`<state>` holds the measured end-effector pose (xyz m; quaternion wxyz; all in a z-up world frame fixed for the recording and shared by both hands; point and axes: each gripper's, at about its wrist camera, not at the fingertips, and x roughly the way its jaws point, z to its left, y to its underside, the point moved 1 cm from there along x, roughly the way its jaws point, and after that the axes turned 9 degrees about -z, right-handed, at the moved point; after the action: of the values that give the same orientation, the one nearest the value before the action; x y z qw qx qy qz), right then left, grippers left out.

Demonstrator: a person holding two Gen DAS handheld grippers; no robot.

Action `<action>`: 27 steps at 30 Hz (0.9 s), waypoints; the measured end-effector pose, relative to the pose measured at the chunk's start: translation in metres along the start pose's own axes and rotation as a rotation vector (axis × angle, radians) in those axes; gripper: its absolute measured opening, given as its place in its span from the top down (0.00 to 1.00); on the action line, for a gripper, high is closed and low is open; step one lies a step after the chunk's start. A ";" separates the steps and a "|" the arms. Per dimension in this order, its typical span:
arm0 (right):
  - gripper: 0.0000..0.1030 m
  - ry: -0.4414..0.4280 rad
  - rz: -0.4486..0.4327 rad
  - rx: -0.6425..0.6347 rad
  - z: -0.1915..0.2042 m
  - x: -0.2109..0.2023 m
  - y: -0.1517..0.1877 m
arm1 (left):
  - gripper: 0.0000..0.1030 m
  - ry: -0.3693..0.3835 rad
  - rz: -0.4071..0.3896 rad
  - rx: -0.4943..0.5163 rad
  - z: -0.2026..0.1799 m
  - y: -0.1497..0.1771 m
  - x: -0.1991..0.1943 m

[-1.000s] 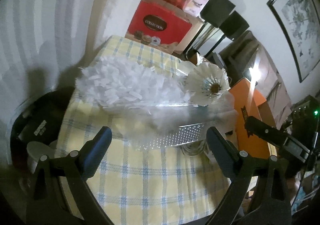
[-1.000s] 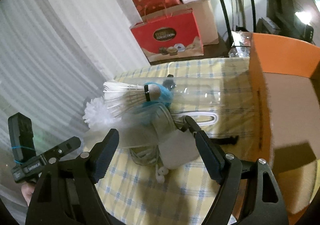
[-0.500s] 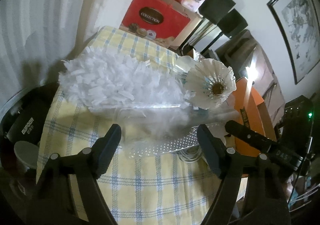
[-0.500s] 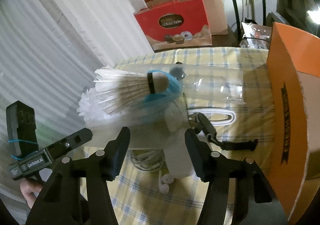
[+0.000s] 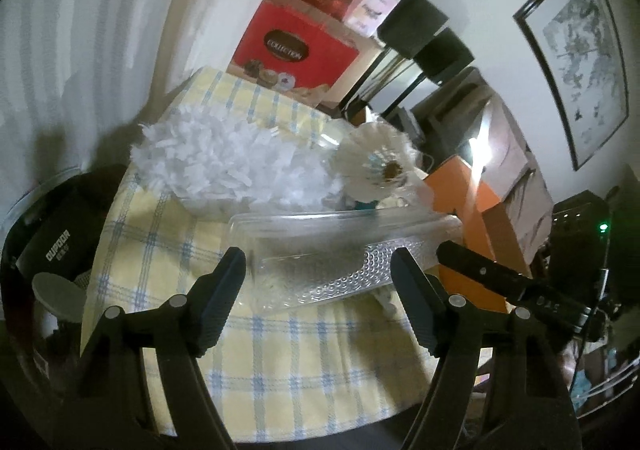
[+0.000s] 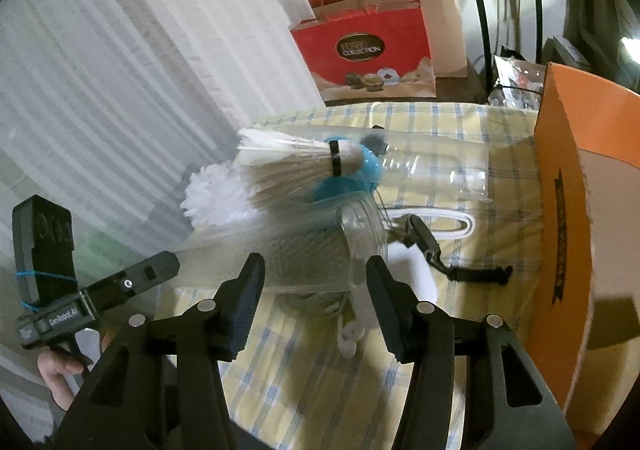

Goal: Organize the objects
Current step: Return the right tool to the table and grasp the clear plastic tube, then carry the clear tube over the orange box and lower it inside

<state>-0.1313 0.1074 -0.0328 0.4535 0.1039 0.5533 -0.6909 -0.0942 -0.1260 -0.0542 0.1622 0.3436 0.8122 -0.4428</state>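
A clear plastic box [image 5: 340, 250] with a dimpled side lies on the yellow checked tablecloth [image 5: 280, 362]; it also shows in the right wrist view [image 6: 312, 254]. A white shuttlecock [image 5: 376, 169] rests on top of the pile, seen side-on in the right wrist view [image 6: 296, 161]. A white shredded pom-pom [image 5: 216, 157] lies behind the box. My left gripper [image 5: 320, 290] is open with its fingers on either side of the box's long side. My right gripper [image 6: 316, 294] is open around the box's end. Neither visibly presses the box.
An orange cardboard box [image 6: 580, 209] stands at the table's right. A clear bottle [image 6: 432, 173], a blue object [image 6: 352, 177], a black strap [image 6: 452, 266] and white cables [image 6: 436, 219] lie beside the pile. Red gift bags [image 6: 368, 49] stand behind. A black container [image 5: 56, 250] sits left of the table.
Both grippers have moved in on the clear box and their jaws have narrowed around it. The box looks shifted and lifted slightly toward me.
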 end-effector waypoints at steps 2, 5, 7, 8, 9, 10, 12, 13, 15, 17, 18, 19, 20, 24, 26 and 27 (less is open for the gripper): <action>0.47 -0.010 -0.004 0.007 0.000 -0.007 0.002 | 0.31 0.013 -0.011 0.003 -0.006 -0.001 -0.007; 0.47 -0.017 -0.016 0.012 0.001 -0.019 0.003 | 0.31 0.030 -0.026 0.022 -0.017 -0.004 -0.017; 0.47 -0.023 -0.028 0.013 0.001 -0.028 0.002 | 0.31 0.037 -0.035 0.035 -0.023 -0.006 -0.020; 0.47 -0.024 -0.035 0.011 0.002 -0.033 0.002 | 0.31 0.042 -0.037 0.042 -0.027 -0.007 -0.021; 0.47 -0.022 -0.041 0.008 0.003 -0.038 0.002 | 0.31 0.048 -0.037 0.051 -0.032 -0.009 -0.020; 0.47 -0.018 -0.049 0.003 0.003 -0.043 0.002 | 0.31 0.052 -0.036 0.054 -0.035 -0.009 -0.020; 0.47 -0.009 -0.068 -0.006 0.001 -0.054 0.002 | 0.31 0.067 -0.037 0.060 -0.045 -0.010 -0.019; 0.48 -0.005 -0.076 -0.008 0.000 -0.059 0.002 | 0.31 0.080 -0.038 0.067 -0.052 -0.011 -0.019; 0.48 0.002 -0.087 0.000 -0.006 -0.069 0.002 | 0.31 0.099 -0.040 0.083 -0.065 -0.012 -0.018; 0.48 0.008 -0.100 0.015 -0.015 -0.081 0.002 | 0.31 0.122 -0.039 0.109 -0.083 -0.012 -0.015; 0.48 0.011 -0.108 0.024 -0.021 -0.087 0.002 | 0.31 0.129 -0.037 0.118 -0.089 -0.012 -0.014; 0.48 0.016 -0.118 0.038 -0.028 -0.095 0.001 | 0.31 0.141 -0.034 0.131 -0.098 -0.011 -0.011; 0.48 0.023 -0.126 0.047 -0.032 -0.100 0.001 | 0.31 0.155 -0.027 0.146 -0.110 -0.010 -0.006; 0.48 0.059 -0.158 0.089 -0.058 -0.124 0.002 | 0.31 0.194 0.006 0.180 -0.143 -0.004 0.011; 0.48 0.082 -0.176 0.108 -0.071 -0.139 0.003 | 0.31 0.211 0.022 0.191 -0.156 0.000 0.017; 0.48 0.093 -0.184 0.114 -0.077 -0.145 0.003 | 0.31 0.222 0.031 0.196 -0.163 0.002 0.021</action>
<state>-0.0743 0.2475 0.0309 0.3554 0.1103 0.5409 -0.7543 -0.1010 0.0188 0.0230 0.0439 0.4171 0.7725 -0.4767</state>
